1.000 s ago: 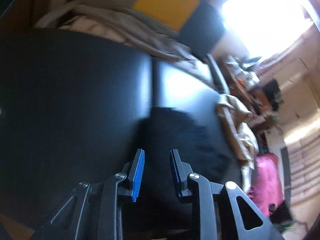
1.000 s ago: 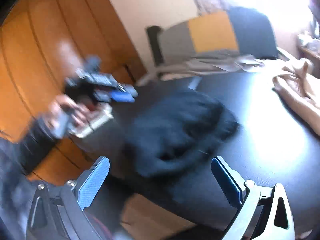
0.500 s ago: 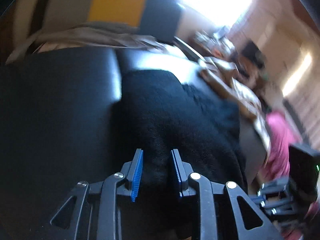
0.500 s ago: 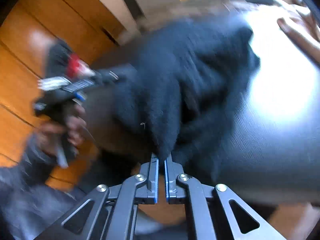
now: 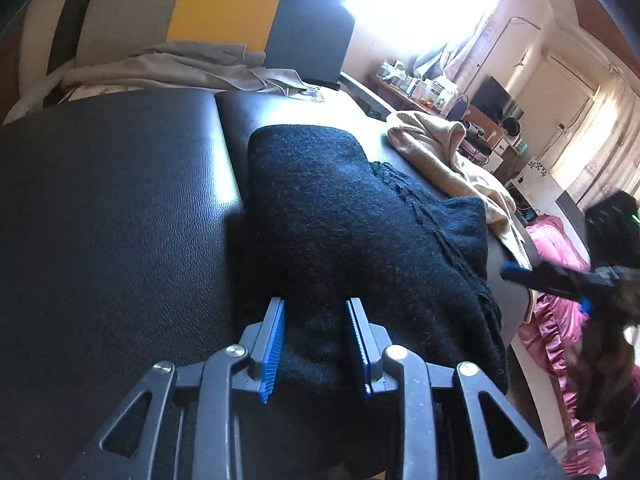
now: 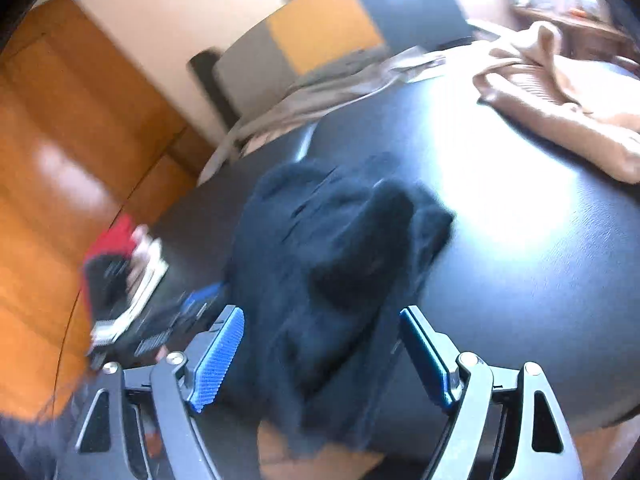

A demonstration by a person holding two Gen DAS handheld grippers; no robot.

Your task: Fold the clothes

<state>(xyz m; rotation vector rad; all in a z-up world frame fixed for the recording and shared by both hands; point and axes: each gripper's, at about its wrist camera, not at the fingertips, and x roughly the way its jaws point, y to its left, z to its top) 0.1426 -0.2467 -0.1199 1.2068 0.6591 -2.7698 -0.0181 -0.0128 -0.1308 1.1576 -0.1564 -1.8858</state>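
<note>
A black knit sweater [image 5: 340, 216] lies bunched on the black leather table [image 5: 112, 208]. My left gripper [image 5: 315, 304] sits low at the sweater's near edge. Its jaws are opening, the dark knit lies between the blue pads [image 5: 274, 344], and a gap shows beside the left pad. In the right wrist view the same sweater [image 6: 332, 248] is a blurred heap. My right gripper [image 6: 320, 314] straddles its near part; its jaws are opening wide and the pads [image 6: 218, 356] stand clear of the cloth. The right gripper's dark body [image 5: 560, 276] shows at the right of the left wrist view.
A beige sweater [image 5: 448, 152] lies on the table's far right [image 6: 560, 108]. Grey cloth [image 5: 180, 68] is draped before a grey, yellow and dark cushioned back [image 5: 224, 8]. Pink fabric [image 5: 552, 320] hangs beyond the table's right edge. A wooden wardrobe [image 6: 60, 140] stands to the left.
The right gripper closed on the sweater's near edge, then let go and spread wide. The left gripper came down onto the sweater's edge and its jaws widened a little.
</note>
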